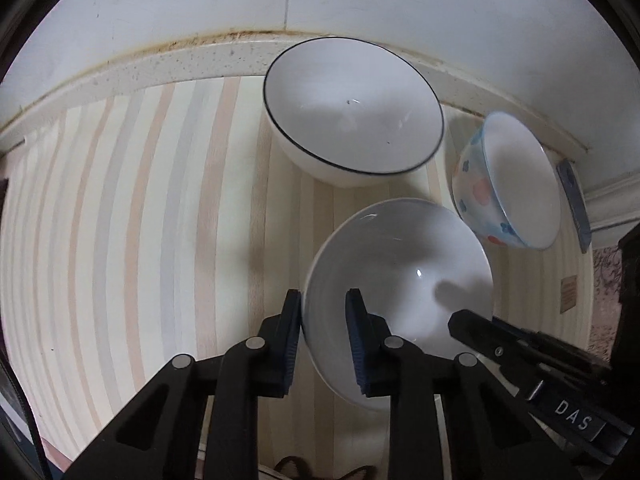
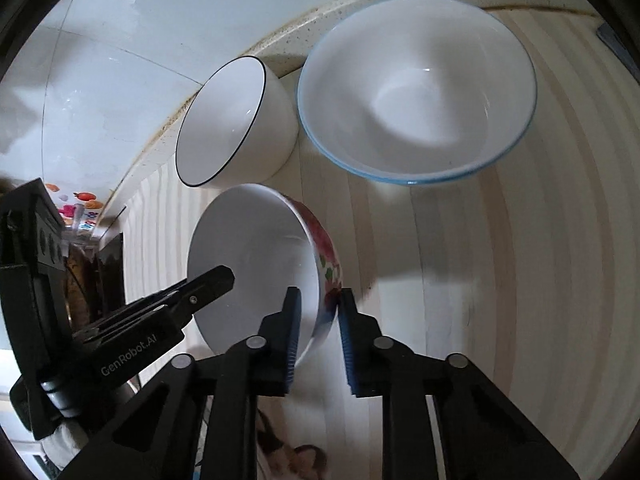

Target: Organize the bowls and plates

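Observation:
A white bowl with red flowers on its outside (image 2: 256, 256) stands nearest to me on the striped mat (image 2: 500, 280). My right gripper (image 2: 319, 296) is shut on its right rim, one finger inside and one on the flowered wall. My left gripper (image 1: 323, 300) is shut on the opposite rim of the same bowl (image 1: 400, 264). Each view shows the other gripper's fingers (image 1: 480, 332) (image 2: 208, 280) reaching in across the bowl. Behind it stand a black-rimmed white bowl (image 1: 352, 112) (image 2: 228, 124) and a blue-rimmed bowl with coloured dots (image 1: 516, 180) (image 2: 416, 88).
The mat lies on a speckled counter (image 1: 160, 68) that ends at a white tiled wall (image 1: 200, 0). A flat grey-blue object (image 1: 574, 200) lies by the wall beyond the dotted bowl. The mat's left half (image 1: 120, 220) holds nothing.

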{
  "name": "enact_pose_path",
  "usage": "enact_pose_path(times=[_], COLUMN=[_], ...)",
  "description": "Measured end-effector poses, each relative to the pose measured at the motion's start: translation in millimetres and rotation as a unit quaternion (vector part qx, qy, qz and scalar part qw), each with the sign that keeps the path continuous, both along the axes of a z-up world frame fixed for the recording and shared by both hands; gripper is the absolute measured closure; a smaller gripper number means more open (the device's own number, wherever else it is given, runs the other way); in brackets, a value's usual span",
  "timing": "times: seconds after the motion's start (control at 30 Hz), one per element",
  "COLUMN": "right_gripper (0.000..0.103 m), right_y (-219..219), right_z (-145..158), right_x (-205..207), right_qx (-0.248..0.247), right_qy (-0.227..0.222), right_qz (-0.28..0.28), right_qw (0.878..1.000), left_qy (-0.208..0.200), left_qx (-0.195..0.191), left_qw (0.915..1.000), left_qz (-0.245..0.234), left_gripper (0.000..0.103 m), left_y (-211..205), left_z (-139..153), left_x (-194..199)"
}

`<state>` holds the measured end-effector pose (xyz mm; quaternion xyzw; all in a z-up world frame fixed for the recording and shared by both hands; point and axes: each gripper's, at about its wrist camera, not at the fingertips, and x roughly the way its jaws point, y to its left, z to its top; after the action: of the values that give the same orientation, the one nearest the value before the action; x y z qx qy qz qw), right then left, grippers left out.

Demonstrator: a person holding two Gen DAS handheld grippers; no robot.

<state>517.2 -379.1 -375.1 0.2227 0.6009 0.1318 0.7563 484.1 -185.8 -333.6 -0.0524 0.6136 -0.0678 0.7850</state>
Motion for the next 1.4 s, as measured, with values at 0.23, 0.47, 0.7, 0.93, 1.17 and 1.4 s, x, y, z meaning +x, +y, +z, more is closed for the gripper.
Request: enact_pose_path(times=[0.23,0.47,0.7,0.93,1.17,1.4], right_gripper=[0.084,0.084,0.084,0.084,0.084,0.084], right_y=[-3.4,-20.7,-48.0,-68.3,-88.6,-98.0], right_z=[14.9,37.7,46.6,32.0,3.6,-5.8], right_x=[-18.9,-68.7,-129.9,-180.7,-209.4,-219.1], right_qx=[-0.011,-0.01,-0.017,-0.023,-0.016,-0.009], right_qy=[-0.007,-0.02,-0.02,-0.005,0.019,0.031], right_qz=[0.007,0.004,-0.003,-0.013,-0.032,-0.03], right_qw=[1.0,1.0,1.0,1.0,0.999,0.999], left_qy=[-0.022,-0.04,-0.037,-0.014,-0.004,-0.002], left_qx=[0.002,-0.009,-0.021,-0.012,0.013,0.023], left_qw=[0.9996,0.9984,0.997,0.9951,0.9918,0.9896], left_qz=[-0.016,-0.039,-0.065,-0.097,-0.127,-0.142], left_gripper=[0.083,0.083,0.083,0.083,0.083,0.083], left_y=[-13.3,-28.4,-45.9,-68.8,-89.3,-95.1], left_z=[16.7,38.4,43.7,24.6,6.3,3.8], left_x=[-33.3,-80.2,-121.5,-155.7,-174.8,-177.4])
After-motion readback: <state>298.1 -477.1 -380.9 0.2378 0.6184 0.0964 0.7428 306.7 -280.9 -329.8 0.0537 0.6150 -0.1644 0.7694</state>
